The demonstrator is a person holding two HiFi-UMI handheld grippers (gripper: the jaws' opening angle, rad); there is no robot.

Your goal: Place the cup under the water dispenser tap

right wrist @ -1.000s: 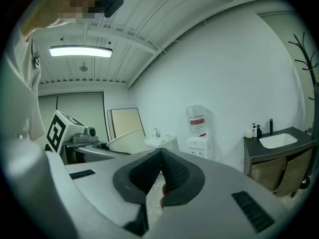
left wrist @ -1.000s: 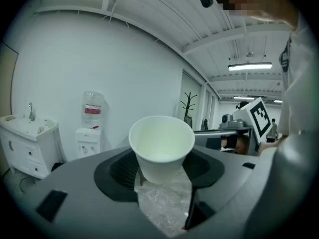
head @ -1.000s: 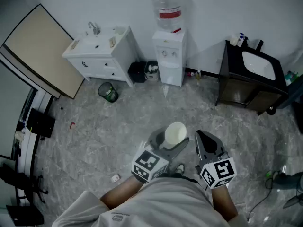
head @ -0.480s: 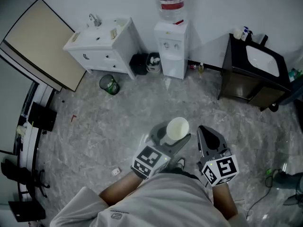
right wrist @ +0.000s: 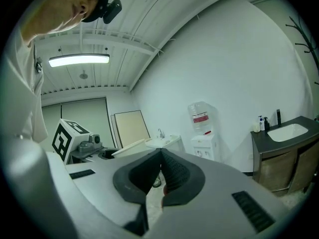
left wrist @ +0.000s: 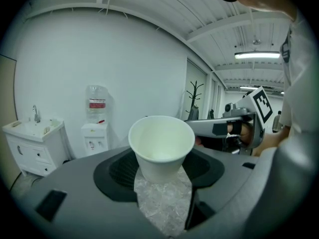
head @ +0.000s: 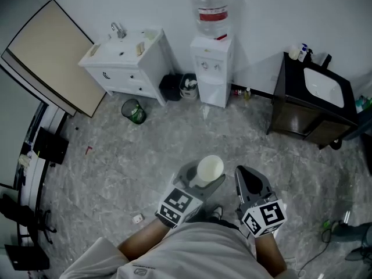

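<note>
The cup (head: 210, 168) is clamped low on its wall between the pads of the left gripper (left wrist: 162, 169), and that grip is unchanged from a moment ago. Only a small shift is seen in the head view: both grippers and the cup have dropped slightly toward the bottom of the frame, and the room has slid a touch. The water dispenser (head: 213, 68) stands against the far wall, no nearer than before. A wide stretch of marbled floor (head: 145, 150) is still left between it and the cup.

So the carry is judged barely under way. The cup is secured, but the approach to the tap remains to be made, and no placing can be attempted from here.

The right gripper (right wrist: 160, 154) is closed on nothing, with its pad tips pressed together. It is held just beside the left one.

Now the cup itself. It is held upright, mouth up and base down between the pads, so its long axis runs close to vertical. The rim is tipped slightly back toward the left gripper's camera, so the white, empty inside is shown. That pose is judged right for sliding it straight in under the tap.
</note>
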